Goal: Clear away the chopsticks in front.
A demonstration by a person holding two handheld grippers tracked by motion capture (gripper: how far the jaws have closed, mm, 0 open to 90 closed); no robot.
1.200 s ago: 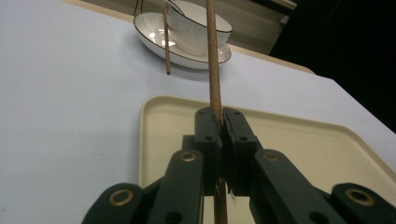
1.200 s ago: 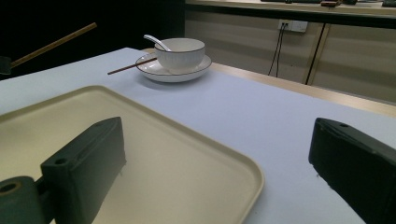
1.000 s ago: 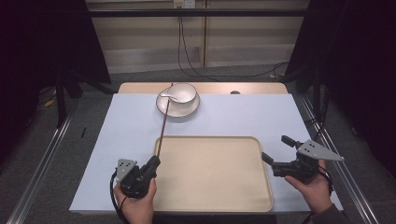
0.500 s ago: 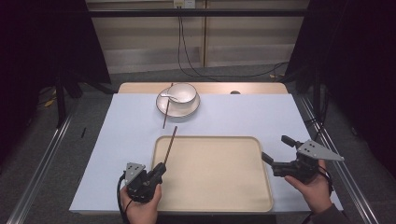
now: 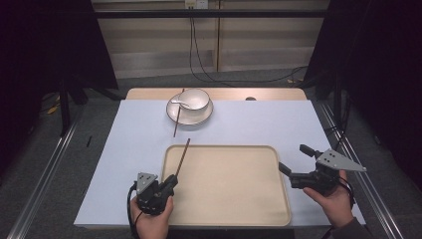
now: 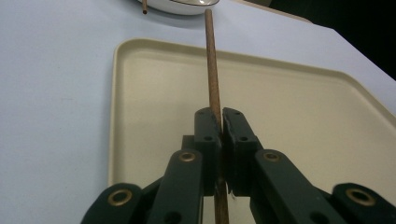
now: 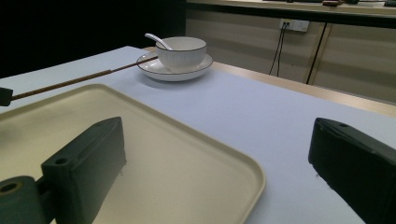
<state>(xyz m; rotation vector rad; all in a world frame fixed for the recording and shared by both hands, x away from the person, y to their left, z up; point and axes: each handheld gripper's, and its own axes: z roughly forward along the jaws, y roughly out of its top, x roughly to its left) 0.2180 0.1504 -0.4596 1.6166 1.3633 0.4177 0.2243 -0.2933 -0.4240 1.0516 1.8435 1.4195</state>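
No readable brands or writing anywhere that I can spot. On my left, the left tool [image 5: 171, 180] is clamped tight on one brown chopstick [image 5: 182, 155], pinching it near its lower end. The stick angles up and away over the near-left corner of the beige tray [image 5: 234, 211], its tip poking past the tray's far rim. My left hand [image 5: 152, 221] sits low at the bench [image 5: 124, 149] edge, tool pointing forward and a bit right. Further back, a second chopstick [image 5: 176, 119] leans on the plate [image 5: 199, 115] that holds the white bowl [image 5: 194, 99] and spoon [image 5: 179, 103]. Over on the right, the right tool [image 5: 293, 162] is wide open with nothing in it, held level just off the tray's right edge, pointing left, my right hand [image 5: 334, 201] underneath.
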